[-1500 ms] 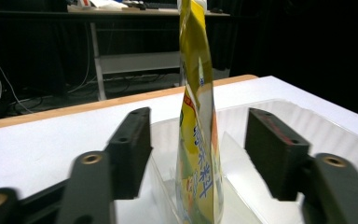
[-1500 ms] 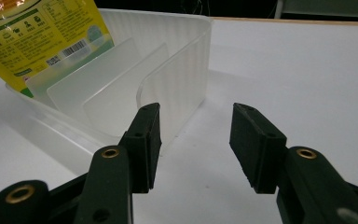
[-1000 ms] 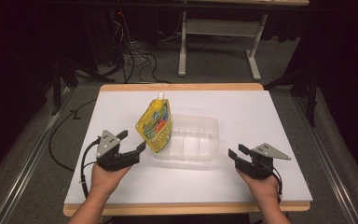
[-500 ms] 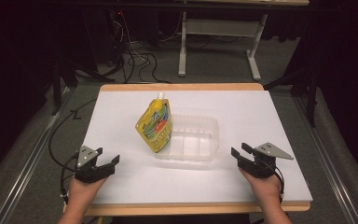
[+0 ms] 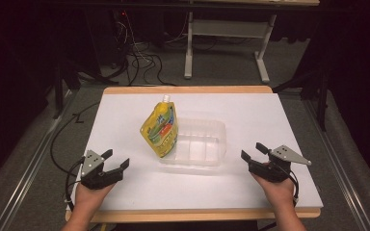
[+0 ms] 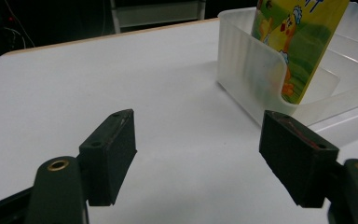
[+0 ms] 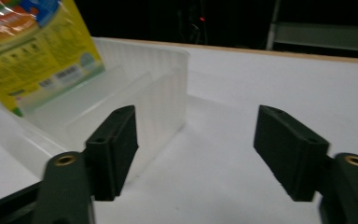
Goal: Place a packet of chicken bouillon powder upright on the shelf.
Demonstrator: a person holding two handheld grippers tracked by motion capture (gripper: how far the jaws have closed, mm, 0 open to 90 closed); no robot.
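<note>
High view shows a yellow pouch [image 5: 160, 131] standing tilted at the left end of a clear plastic container [image 5: 207, 153] in the middle of the white tabletop [image 5: 270, 120]. Left hand-held gripper [image 5: 117, 161] rests near the front left corner, jaws wide apart and empty. Right hand-held gripper [image 5: 253, 152] sits right of the container, also wide open, holding nothing.

Yellow spouted pouch [image 5: 160, 131] upright, tilted, in clear tray's [image 5: 211, 161] left end.

1 yellow drink pouch [image 5: 160, 129] w/ white cap, 1 clear plastic tray [image 5: 207, 161], 1 white tabletop [image 5: 270, 120], 2 handheld grippers, left [image 5: 114, 161], right [image 5: 253, 151], 2 hands
</note>
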